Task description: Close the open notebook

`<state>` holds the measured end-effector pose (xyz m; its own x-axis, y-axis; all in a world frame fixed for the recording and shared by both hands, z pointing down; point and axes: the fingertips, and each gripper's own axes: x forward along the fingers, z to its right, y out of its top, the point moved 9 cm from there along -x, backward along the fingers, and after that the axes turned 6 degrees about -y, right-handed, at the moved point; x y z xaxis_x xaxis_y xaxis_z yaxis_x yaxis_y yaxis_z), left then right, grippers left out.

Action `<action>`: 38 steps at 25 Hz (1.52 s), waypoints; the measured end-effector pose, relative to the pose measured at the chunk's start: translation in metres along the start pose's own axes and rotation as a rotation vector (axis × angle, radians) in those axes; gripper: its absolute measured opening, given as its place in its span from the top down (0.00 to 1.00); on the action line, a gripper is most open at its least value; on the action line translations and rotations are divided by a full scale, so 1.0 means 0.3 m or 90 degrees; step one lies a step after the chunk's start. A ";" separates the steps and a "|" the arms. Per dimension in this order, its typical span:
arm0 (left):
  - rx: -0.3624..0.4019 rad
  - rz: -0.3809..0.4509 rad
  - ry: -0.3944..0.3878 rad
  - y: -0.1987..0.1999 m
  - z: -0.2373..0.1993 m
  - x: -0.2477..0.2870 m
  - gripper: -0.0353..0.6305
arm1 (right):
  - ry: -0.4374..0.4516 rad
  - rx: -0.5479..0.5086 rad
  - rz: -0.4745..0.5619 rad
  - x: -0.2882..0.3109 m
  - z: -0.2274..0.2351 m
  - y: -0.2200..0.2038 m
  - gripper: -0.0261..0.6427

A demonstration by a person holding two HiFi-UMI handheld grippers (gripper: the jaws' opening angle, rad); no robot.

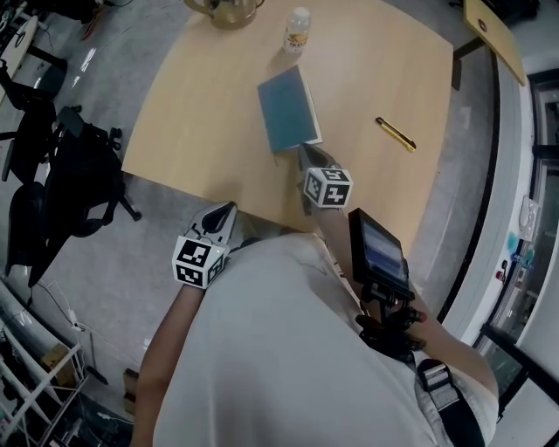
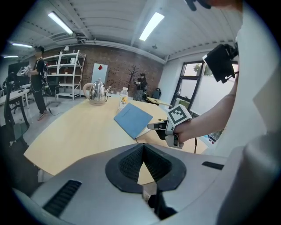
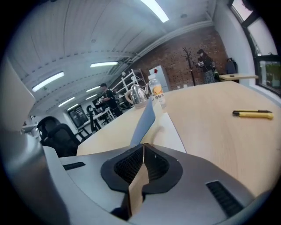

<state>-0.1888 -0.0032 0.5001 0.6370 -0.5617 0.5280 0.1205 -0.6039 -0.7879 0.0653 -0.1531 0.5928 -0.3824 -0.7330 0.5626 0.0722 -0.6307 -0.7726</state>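
The blue notebook (image 1: 288,109) lies on the wooden table (image 1: 201,113). In the right gripper view its blue cover (image 3: 147,117) stands tilted up over the white page (image 3: 170,132). My right gripper (image 1: 303,155) is shut with nothing between its jaws, its tips at the notebook's near edge. In the left gripper view the right gripper (image 2: 153,126) sits just right of the notebook (image 2: 132,119). My left gripper (image 1: 223,213) is shut and empty. It hangs off the table's near edge, apart from the notebook.
A yellow pen (image 1: 396,133) lies to the right of the notebook. A bottle (image 1: 298,30) and a kettle (image 1: 229,10) stand at the table's far side. A black office chair (image 1: 70,175) is on the floor at left. Shelves (image 2: 66,74) stand across the room.
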 end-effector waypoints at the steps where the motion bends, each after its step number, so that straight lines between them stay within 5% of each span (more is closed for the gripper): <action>1: 0.001 -0.002 -0.002 0.003 -0.001 0.005 0.94 | -0.005 0.033 -0.008 0.006 0.016 -0.005 0.93; 5: -0.001 -0.005 -0.011 0.016 -0.007 0.024 0.94 | -0.024 0.156 -0.047 0.027 0.080 -0.018 0.93; 11: 0.001 -0.011 -0.024 0.026 0.002 0.054 0.94 | -0.064 0.143 -0.037 -0.020 0.140 0.027 0.93; 15: 0.001 -0.008 -0.028 0.032 -0.001 0.069 0.94 | -0.084 -0.005 0.045 -0.096 0.138 0.155 0.93; 18: -0.001 -0.005 -0.029 0.034 -0.001 0.074 0.94 | -0.041 -0.168 0.086 -0.098 0.075 0.265 0.93; 25: -0.013 0.004 -0.004 0.034 0.013 0.054 0.94 | 0.012 -0.440 -0.078 0.052 0.025 0.241 0.93; 38: -0.034 -0.012 0.022 -0.009 0.034 0.036 0.94 | 0.004 -0.462 -0.226 0.181 0.139 0.132 0.93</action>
<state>-0.1745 -0.0020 0.5048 0.6080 -0.5691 0.5536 0.0909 -0.6428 -0.7607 0.0859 -0.2285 0.6051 -0.2758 -0.5171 0.8103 -0.6698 -0.5012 -0.5479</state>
